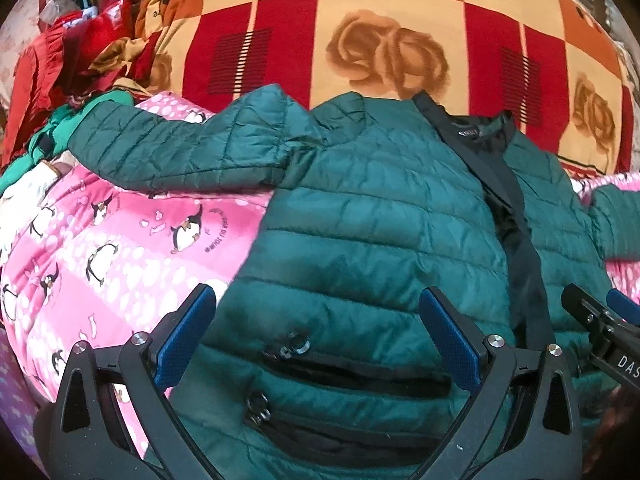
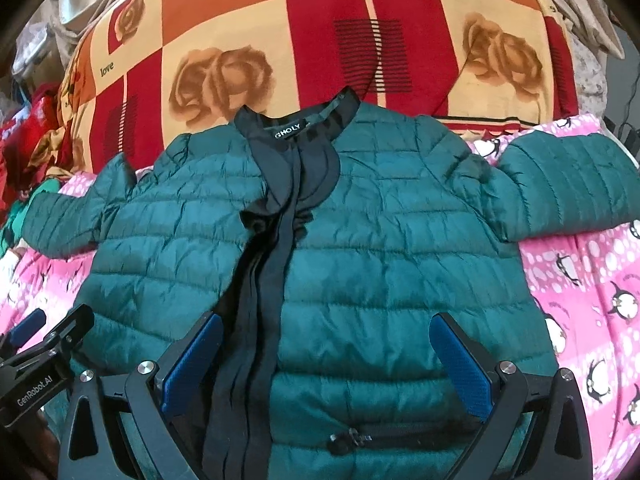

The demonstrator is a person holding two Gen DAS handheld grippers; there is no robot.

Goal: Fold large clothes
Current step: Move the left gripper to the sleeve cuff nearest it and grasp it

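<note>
Blankets: 2 in view. 1 checked blanket (image 2: 320,40) in red, orange and cream with rose prints and the word "love" lies at the far side; 1 pink penguin-print cover (image 2: 592,280) lies nearer.
Jacket: 1 green quilted jacket (image 2: 360,240), spread front-up on the pink cover, its collar end overlapping the checked blanket.
Jacket axis: long axis runs from the near hem to the far collar; the collar (image 2: 296,128) points away from both cameras.
Sleeves: 2, each stretched sideways; the left sleeve (image 1: 172,148) reaches toward the clothes pile, the right sleeve (image 2: 568,192) lies on the pink cover.
Front placket: 1 black strip (image 2: 276,264) running collar to hem, slightly rumpled.
Clothes pile: 1 heap of red and green garments (image 1: 72,60) at the far left.
Left gripper (image 1: 318,332): 1, its 2 blue-padded fingers spread wide apart over the jacket's left front, holding nothing.
Right gripper (image 2: 326,354): 1, fingers likewise wide apart over the right front, holding nothing.
Pocket zips: 2 on the left front (image 1: 296,344), 1 on the right front (image 2: 352,436).
Label: 1, reading "GHOLY" (image 2: 289,129), inside the collar.
</note>
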